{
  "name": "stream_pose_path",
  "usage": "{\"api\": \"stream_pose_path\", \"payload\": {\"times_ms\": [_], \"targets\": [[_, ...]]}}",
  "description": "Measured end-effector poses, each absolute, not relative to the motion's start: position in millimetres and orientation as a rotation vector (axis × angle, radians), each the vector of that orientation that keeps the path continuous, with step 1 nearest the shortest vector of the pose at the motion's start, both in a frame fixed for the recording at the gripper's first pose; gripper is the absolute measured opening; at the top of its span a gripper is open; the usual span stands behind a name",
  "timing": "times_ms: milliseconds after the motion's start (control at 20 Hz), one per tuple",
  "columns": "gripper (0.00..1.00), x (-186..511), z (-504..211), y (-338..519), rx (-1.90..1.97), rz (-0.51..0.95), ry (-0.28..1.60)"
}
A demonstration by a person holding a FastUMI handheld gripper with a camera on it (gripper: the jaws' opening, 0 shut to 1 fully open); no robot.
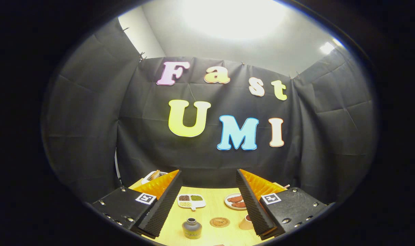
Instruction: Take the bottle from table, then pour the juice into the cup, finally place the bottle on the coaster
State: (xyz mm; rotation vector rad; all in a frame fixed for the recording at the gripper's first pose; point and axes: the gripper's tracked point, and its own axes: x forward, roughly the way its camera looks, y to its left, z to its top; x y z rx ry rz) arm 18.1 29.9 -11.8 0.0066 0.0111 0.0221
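Observation:
A small dark grey bottle (191, 228) with a narrow neck stands upright on the light wooden table (211, 208), between my two fingers and nearer the left one. To its right lies a round brown coaster (219, 222). Further right, a tan cup (246, 222) stands partly hidden behind my right finger. My gripper (209, 177) is open, held high above the table, with nothing between its fingers.
A white divided dish (191, 201) of beans and grains sits beyond the bottle. A white plate (235, 201) with sausages lies beyond the coaster. A white appliance (152, 176) shows behind the left finger. Black cloth walls close the table's far side.

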Motion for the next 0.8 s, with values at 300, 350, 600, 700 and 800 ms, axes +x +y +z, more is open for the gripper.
{"api": "stream_pose_path", "payload": {"times_ms": [300, 350, 600, 700, 800], "targets": [[0.96, 26, -51, 40, 0.017, 0.056, -0.009], [0.96, 27, -60, 43, 0.012, 0.063, -0.009], [0.97, 36, -124, 65, 0.025, 0.122, 0.014], [0.96, 42, -148, 70, 0.047, 0.134, 0.024], [0.96, 49, -169, 68, 0.055, 0.127, 0.027]]}}
